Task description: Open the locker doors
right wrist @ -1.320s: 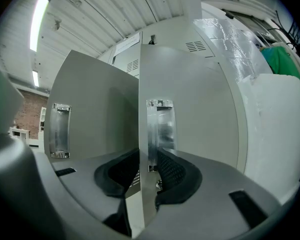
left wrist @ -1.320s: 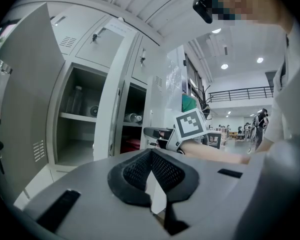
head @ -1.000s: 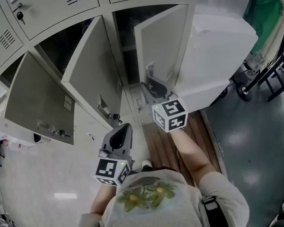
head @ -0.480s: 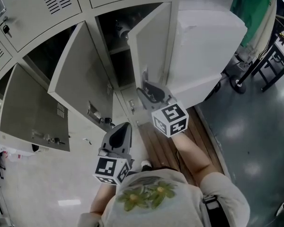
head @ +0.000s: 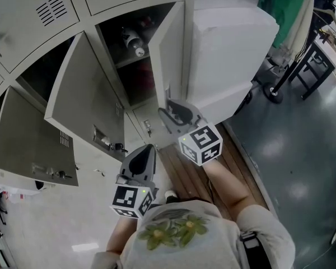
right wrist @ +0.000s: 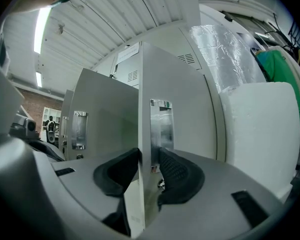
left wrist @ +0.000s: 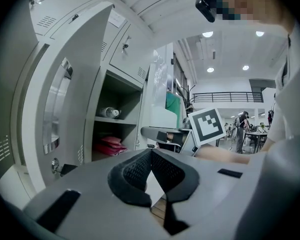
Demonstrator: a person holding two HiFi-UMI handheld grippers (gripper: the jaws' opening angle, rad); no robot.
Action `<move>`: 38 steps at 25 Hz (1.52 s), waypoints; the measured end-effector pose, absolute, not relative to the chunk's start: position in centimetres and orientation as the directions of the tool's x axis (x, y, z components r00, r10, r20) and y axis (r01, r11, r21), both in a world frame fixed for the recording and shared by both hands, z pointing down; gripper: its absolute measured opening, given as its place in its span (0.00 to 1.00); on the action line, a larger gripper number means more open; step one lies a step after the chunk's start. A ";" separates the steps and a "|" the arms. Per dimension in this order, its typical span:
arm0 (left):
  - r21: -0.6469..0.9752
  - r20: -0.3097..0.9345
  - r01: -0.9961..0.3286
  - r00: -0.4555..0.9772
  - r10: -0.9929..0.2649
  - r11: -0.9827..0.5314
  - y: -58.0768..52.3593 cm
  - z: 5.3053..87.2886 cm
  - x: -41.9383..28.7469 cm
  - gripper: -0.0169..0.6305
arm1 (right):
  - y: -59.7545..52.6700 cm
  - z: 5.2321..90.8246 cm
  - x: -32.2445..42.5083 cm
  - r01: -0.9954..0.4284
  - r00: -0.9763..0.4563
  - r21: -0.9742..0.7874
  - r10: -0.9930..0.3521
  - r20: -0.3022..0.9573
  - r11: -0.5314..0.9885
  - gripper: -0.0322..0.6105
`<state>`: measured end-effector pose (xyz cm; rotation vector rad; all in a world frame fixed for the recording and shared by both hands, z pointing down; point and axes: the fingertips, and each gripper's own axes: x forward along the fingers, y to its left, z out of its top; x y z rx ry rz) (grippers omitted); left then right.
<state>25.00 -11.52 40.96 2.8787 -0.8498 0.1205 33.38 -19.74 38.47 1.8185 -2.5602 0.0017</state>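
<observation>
Grey lockers fill the upper left of the head view. My right gripper (head: 172, 110) (right wrist: 149, 154) is shut on the free edge of the rightmost open locker door (head: 171, 55) (right wrist: 182, 104), beside its metal latch plate (right wrist: 161, 124). Its jaws have just been opening slightly with the door edge still between the pads. My left gripper (head: 146, 149) (left wrist: 151, 151) hangs lower, in front of the lockers, shut with nothing in it. Two more doors, the middle door (head: 81, 94) and the left door (head: 28, 144), stand open.
Inside the open locker, a bottle (head: 131, 41) (left wrist: 109, 112) lies on the shelf over a pink bundle (left wrist: 110, 144). A big white foam block (head: 229, 55) stands right of the lockers, with wooden slats (head: 190, 172) at my feet. A green cloth (head: 283, 4) and a black stand (head: 319, 60) are at far right.
The door held by my right gripper has swung further open, and the bottle on the shelf has come into sight. The left gripper keeps its place in the view.
</observation>
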 end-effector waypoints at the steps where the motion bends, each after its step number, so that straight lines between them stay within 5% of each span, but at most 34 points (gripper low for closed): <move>1: 0.109 0.116 -0.540 0.841 -0.529 -0.834 -11.4 41.0 25.2 0.07 | -19.5 38.5 33.6 -0.947 -0.322 0.001 -0.947 0.000 0.322 0.27; 38: 0.137 0.120 -0.365 0.929 -0.350 -0.921 -9.9 41.6 30.1 0.07 | -14.7 38.6 41.6 -0.999 -0.027 0.031 -0.999 -0.041 0.026 0.27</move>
